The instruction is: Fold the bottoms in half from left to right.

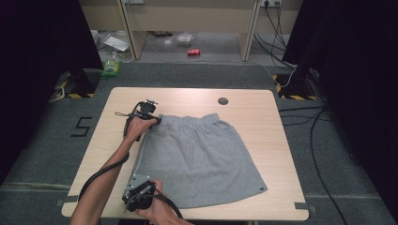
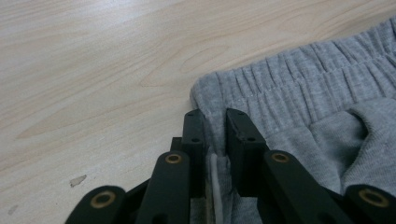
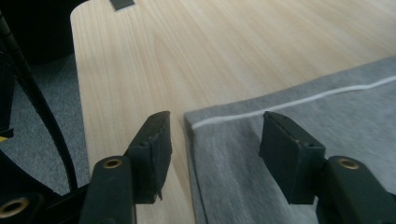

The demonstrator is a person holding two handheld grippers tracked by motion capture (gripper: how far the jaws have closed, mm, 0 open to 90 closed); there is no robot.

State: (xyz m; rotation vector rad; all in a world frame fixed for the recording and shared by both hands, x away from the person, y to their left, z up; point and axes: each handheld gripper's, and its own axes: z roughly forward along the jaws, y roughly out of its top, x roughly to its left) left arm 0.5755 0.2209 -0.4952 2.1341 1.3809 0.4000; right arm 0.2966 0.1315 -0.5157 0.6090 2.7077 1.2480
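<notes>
We read one mark on the floor left of the table (image 1: 281, 140), a dark "5" (image 1: 80, 126); a small dark tag (image 1: 259, 189) sits at the near right corner of the grey skirt (image 1: 197, 154), too small for us to read. The skirt lies flat on the table's middle, waistband away from the person, hem toward them. The left forearm reaches up along the skirt's left edge, and the left gripper (image 2: 215, 116) is clamped on the waistband corner (image 2: 205, 91), fabric pinched between its narrow jaws, in the left gripper view. The right hand (image 1: 157, 206) sits at the near table edge, holding the right gripper (image 3: 215, 135) low and almost level over the hem corner (image 3: 194, 123). Its jaws stand apart, one over bare wood, the other over grey cloth, with the corner and its white seam line between them; we see no pad pressing on the fabric
</notes>
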